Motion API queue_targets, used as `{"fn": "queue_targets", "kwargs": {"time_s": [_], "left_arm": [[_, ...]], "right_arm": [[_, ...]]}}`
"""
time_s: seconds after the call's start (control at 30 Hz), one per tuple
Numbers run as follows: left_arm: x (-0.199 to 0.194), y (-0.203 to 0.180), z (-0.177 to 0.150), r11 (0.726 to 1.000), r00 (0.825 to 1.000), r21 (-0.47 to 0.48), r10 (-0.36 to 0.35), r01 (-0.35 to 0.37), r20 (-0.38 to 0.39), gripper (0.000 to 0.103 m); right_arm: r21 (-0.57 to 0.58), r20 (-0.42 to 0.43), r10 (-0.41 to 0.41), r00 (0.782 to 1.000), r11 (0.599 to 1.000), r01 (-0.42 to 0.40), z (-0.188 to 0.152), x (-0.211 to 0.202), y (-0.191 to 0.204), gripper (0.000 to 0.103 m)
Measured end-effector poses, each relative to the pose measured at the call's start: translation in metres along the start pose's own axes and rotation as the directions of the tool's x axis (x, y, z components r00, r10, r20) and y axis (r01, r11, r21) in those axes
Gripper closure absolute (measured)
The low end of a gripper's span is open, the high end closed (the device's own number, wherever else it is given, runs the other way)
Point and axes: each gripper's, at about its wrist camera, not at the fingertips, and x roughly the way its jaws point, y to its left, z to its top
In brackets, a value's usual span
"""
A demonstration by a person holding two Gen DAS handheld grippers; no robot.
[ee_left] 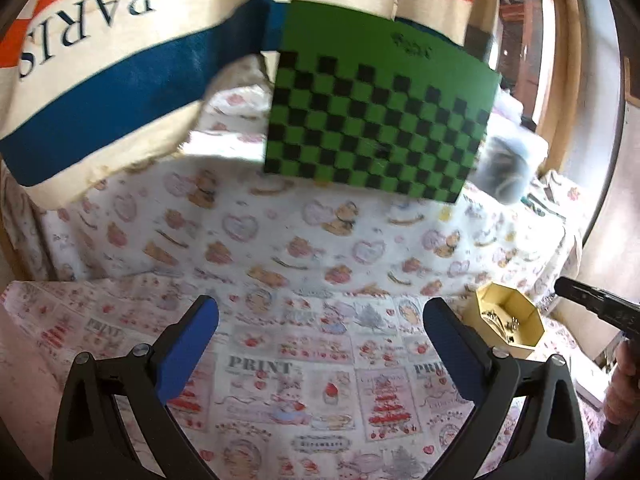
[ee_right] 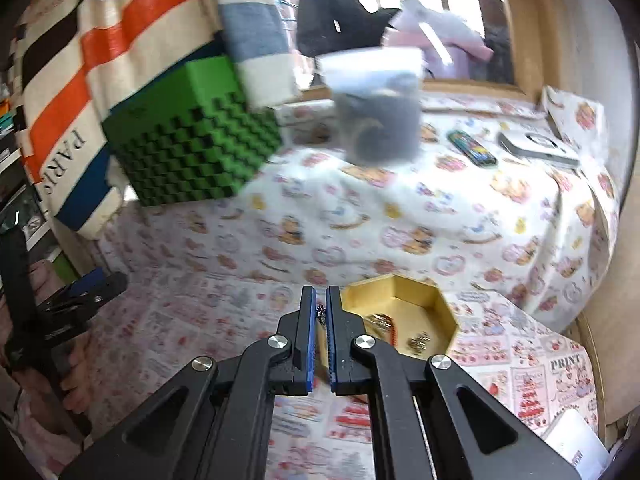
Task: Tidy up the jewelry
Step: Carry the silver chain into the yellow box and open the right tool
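Lower centre of the right wrist view: right gripper [ee_right: 320, 310] pressed closed on a small dark jewelry piece [ee_right: 320, 313], just left of the yellow hexagonal box [ee_right: 444, 312] with more jewelry inside. Lower part of the left wrist view: left gripper [ee_left: 320, 316] wide open, empty, above the printed cloth [ee_left: 280, 380]. Farther back: green checkered box [ee_right: 192, 148], then striped PARIS bag [ee_left: 100, 60] upper left.

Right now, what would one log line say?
left gripper: open, empty | right gripper: shut on small jewelry | box: open, jewelry inside
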Motion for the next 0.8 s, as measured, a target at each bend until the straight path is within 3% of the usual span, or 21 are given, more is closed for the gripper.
{"fn": "queue_targets", "kwargs": {"time_s": [0.1, 0.47, 0.6, 0.67, 0.73, 0.8], "left_arm": [[0.007, -0.009, -0.006, 0.998, 0.999, 0.050, 0.044, -0.043, -0.011, 0.002], [0.025, -0.015, -0.017, 0.994, 0.996, 0.090, 0.067, -0.062, -0.057, 0.002], [0.025, -0.018, -0.018, 0.992, 0.996, 0.111, 0.071, -0.065, -0.054, 0.002], [0.024, -0.020, -0.018, 0.991, 0.997, 0.118, 0.065, -0.059, -0.051, 0.002], [0.024, -0.021, -0.018, 0.991, 0.997, 0.123, 0.062, -0.055, -0.050, 0.002], [0.023, -0.021, -0.018, 0.990, 0.997, 0.128, 0.061, -0.055, -0.046, 0.002]], "right_arm": [[0.003, -0.018, -0.038, 0.999, 0.999, 0.038, -0.007, 0.011, -0.014, 0.098], [0.065, -0.113, -0.012, 0.993, 0.998, 0.020, -0.023, 0.052, -0.043, 0.098], [0.056, -0.103, -0.027, 0.994, 0.998, 0.033, -0.022, 0.051, -0.042, 0.096], [0.062, -0.099, -0.010, 0.995, 0.998, 0.016, -0.021, 0.048, -0.042, 0.089], [0.070, -0.069, -0.003, 0.998, 0.998, 0.008, -0.020, 0.042, -0.042, 0.063], [0.064, -0.043, -0.015, 0.999, 0.998, 0.018, -0.019, 0.035, -0.040, 0.054]]}}
